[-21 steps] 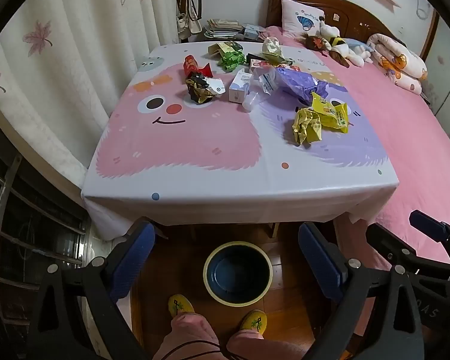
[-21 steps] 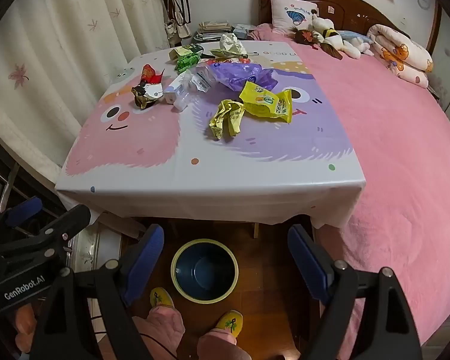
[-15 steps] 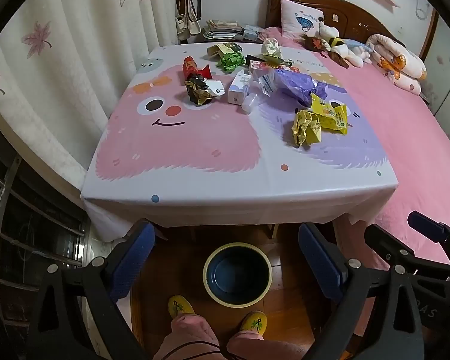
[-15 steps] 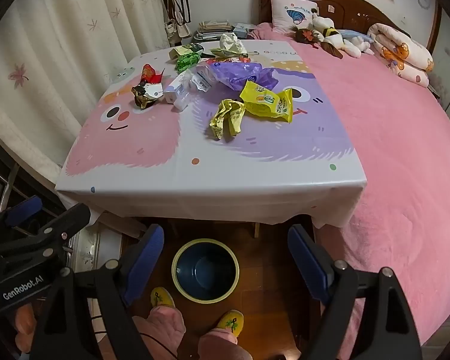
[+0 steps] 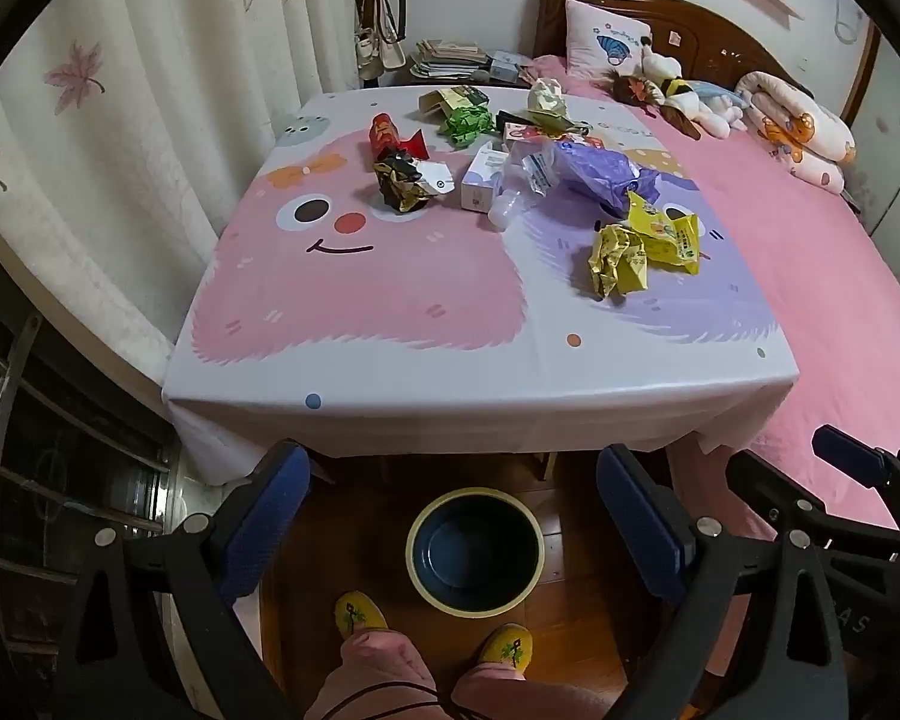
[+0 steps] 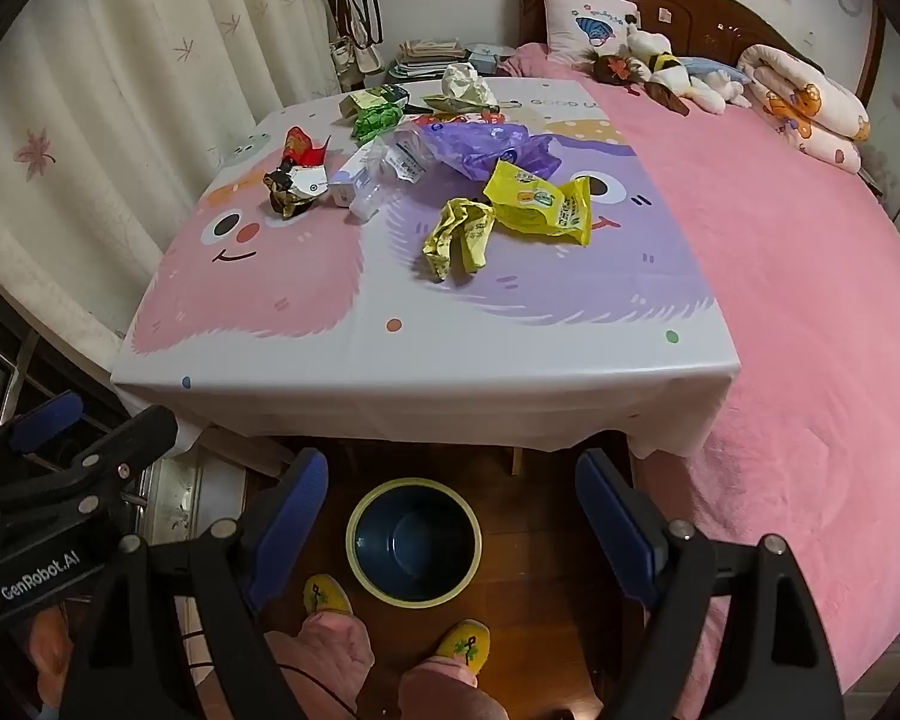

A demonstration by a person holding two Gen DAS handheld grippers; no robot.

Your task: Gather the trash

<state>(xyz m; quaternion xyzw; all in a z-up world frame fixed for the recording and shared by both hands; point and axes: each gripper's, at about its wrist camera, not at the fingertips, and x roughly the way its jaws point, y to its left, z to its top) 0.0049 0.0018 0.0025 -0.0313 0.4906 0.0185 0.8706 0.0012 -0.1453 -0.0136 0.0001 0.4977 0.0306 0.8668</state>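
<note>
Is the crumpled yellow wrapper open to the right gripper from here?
Probably yes: the crumpled yellow wrapper lies nearest, nothing in front; the right gripper is open and empty.

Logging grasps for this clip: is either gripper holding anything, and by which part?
Nothing is held: left gripper and right gripper both hang open above the floor.

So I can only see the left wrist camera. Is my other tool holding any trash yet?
Observer: No. The right wrist view shows the right tool wide open, with nothing between its fingers; the bin on the floor shows through the gap.
Operator: Ok! And what does my left tool look like from over there?
Observer: The left tool shows from the side at that view's left edge. It is black, with white lettering reading GenRobot.AI.
</note>
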